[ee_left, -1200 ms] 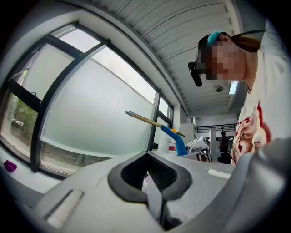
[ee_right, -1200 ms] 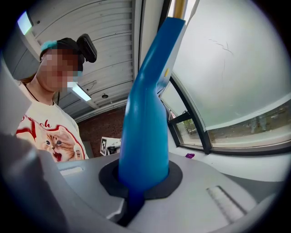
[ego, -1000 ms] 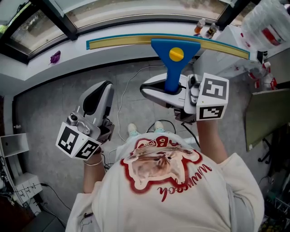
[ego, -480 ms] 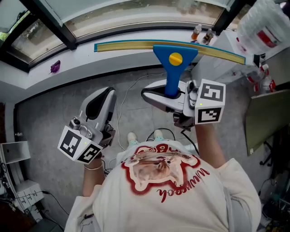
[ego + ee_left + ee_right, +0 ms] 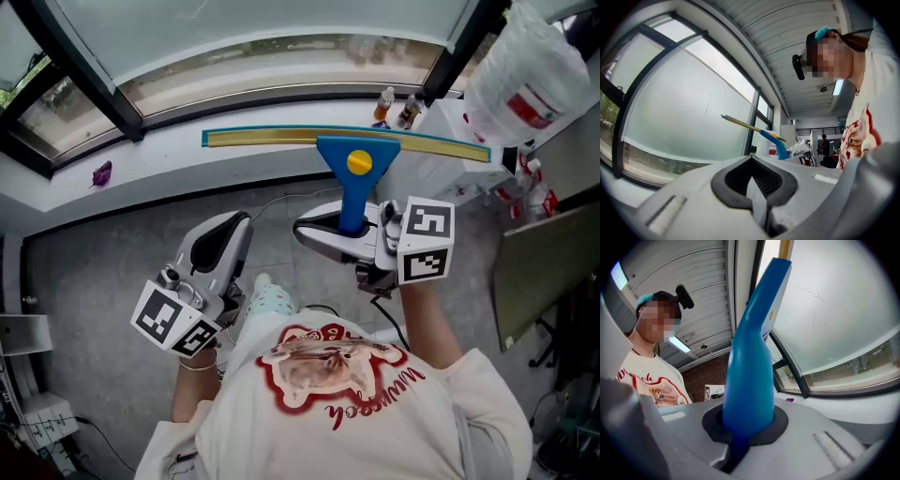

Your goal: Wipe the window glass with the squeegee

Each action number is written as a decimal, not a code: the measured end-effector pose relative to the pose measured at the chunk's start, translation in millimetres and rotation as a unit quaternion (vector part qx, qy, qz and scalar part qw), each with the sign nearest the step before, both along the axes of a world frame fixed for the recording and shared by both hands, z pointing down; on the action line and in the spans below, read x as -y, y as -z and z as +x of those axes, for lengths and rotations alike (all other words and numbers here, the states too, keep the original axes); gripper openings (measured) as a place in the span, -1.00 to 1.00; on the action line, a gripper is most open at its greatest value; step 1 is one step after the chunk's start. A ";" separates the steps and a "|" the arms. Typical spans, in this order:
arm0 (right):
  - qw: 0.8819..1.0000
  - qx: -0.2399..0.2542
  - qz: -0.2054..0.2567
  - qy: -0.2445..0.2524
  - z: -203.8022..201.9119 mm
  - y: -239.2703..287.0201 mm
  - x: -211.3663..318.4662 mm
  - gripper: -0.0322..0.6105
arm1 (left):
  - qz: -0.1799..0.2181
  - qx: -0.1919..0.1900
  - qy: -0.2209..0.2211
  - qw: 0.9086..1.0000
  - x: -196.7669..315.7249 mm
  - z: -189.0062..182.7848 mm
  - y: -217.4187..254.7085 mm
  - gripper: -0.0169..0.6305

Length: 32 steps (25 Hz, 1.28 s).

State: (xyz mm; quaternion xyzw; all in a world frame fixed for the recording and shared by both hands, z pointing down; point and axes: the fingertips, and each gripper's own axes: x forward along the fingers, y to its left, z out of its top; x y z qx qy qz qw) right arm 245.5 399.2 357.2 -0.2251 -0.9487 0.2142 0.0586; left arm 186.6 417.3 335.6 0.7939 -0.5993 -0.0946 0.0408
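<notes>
The right gripper (image 5: 349, 231) squeezes the blue handle of the squeegee (image 5: 349, 142). Its long blade is up near the window glass (image 5: 262, 23). On the left, the left gripper (image 5: 221, 240) is pinched closed on nothing.

The right gripper (image 5: 740, 439) has its jaws clamped on the blue handle of the squeegee (image 5: 752, 357), which rises out of the dark pads and tapers toward the top edge, where a strip of what looks like yellow shows. To the right of the handle stands the window glass (image 5: 834, 301), pale and frosted, with a dark frame (image 5: 790, 369) and a white sill (image 5: 853, 406) below carrying a small purple thing (image 5: 789, 400). At the left a person (image 5: 651, 376) in a white shirt with red print looks on.
</notes>
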 end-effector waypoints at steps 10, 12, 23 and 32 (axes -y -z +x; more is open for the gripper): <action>1.000 0.002 -0.009 0.002 -49.0 -12.4 84.4 -0.82 | -0.009 0.032 -0.014 0.999 88.6 -45.5 -17.1 -0.94; 1.000 0.000 -0.003 0.005 -70.8 -15.0 112.2 -0.82 | -0.010 0.044 -0.019 0.999 120.4 -64.7 -21.3 -0.94; 1.000 0.022 0.010 0.021 -205.8 17.2 276.1 -0.82 | 0.006 0.047 -0.055 0.997 318.5 -196.6 11.9 -0.94; 1.000 0.023 -0.006 0.007 -231.0 22.8 340.7 -0.82 | -0.012 0.051 -0.072 0.996 384.2 -209.7 7.5 -0.94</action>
